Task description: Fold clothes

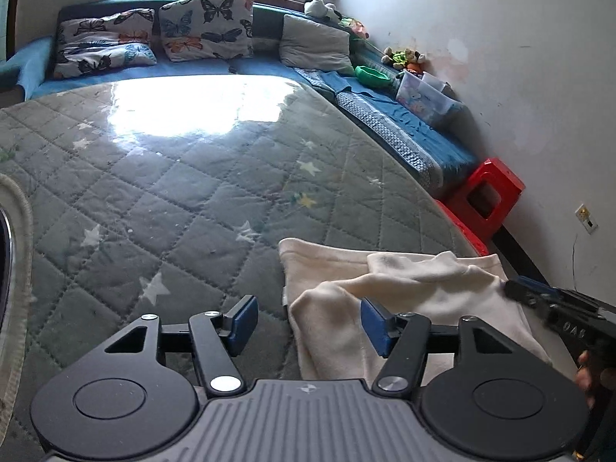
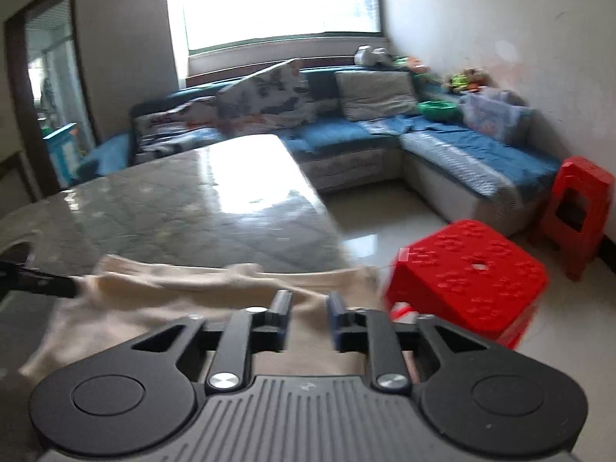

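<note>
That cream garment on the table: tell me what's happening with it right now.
A person is working on the cream garment with a handheld gripper in each hand. It lies crumpled and only partly folded at the near edge of the quilted table. The left gripper is open, straddling the garment's left edge. The right gripper is also open, low over the cloth, holding nothing. A red stool stands beside the table.

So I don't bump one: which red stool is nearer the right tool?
The low, wide red stool, right beside the right tool; the taller one stands back against the sofa.
</note>
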Demonstrator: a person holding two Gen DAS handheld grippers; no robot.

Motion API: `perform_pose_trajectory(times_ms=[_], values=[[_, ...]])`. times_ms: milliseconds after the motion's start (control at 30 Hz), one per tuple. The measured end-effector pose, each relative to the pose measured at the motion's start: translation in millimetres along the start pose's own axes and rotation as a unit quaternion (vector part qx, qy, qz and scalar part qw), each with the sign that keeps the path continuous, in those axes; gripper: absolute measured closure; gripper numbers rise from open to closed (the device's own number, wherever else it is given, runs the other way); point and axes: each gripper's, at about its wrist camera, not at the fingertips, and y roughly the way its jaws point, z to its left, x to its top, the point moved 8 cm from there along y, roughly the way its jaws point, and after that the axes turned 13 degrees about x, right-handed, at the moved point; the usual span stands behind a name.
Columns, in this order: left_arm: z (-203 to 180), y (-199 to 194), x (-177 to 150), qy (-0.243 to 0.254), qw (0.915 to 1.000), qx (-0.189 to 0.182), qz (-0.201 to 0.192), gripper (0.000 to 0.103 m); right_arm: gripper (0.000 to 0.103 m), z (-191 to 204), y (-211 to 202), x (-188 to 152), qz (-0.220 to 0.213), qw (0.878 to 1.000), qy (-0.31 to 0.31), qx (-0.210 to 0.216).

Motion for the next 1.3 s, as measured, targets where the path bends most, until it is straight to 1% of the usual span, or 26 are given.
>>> perform_pose_trajectory(times_ms=[33,100,233,267,400,433,467,533,667,867,1067,1167,1300], values=[[-3.3,0.1,1.3,0.005,1.0000,0.000,-0.003,0.041,0.065,6.8,4.6,1.3,0.001,1.000,-0.005,0.005],[-12.8,0.2,3.5,0.020,0.9997,0.001,-0.013,0.041,0.065,18.0,15.0,4.4,0.006,1.000,-0.009,0.016],[-26.1,5.5,8.1,0.039,0.9990,0.003,-0.022,0.041,0.063,25.6,37.3,8.5,0.011,1.000,-0.010,0.025],[-27.9,8.6,9.1,0.043,0.9988,0.006,-0.022,0.041,0.060,26.3,41.1,8.8,0.012,1.000,-0.011,0.024],[-34.4,21.8,9.2,0.064,0.9976,0.018,-0.019,0.041,0.059,27.6,53.7,8.7,0.015,1.000,-0.021,0.015],[-35.3,25.4,8.7,0.068,0.9974,0.020,-0.018,0.041,0.057,27.9,56.9,8.7,0.015,1.000,-0.024,0.012],[-35.5,28.9,8.5,0.068,0.9973,0.021,-0.016,0.041,0.053,28.3,60.0,8.7,0.016,0.999,-0.026,0.010],[-35.6,35.9,7.6,0.068,0.9973,0.025,-0.011,0.041,0.052,28.3,65.6,8.2,0.017,0.999,-0.030,0.005],[-35.9,42.8,8.0,0.073,0.9965,0.037,-0.017,0.041,0.048,32.8,59.7,7.5,0.013,0.999,-0.035,0.009],[-36.2,42.0,6.4,0.072,0.9966,0.037,-0.019,0.041,0.047,40.3,49.1,6.8,0.006,0.999,-0.043,0.017],[-36.8,39.7,5.3,0.079,0.9955,0.047,-0.025,0.041,0.047,54.2,44.5,-11.3,0.027,0.998,-0.060,0.025],[-34.3,34.9,5.1,0.074,0.9957,0.047,-0.028,0.041,0.047,60.4,37.8,-17.7,0.032,0.997,-0.062,0.030],[-33.4,17.3,2.1,0.077,0.9949,0.045,-0.046,0.041,0.047,65.6,23.5,-24.4,0.031,0.997,-0.065,0.035]])
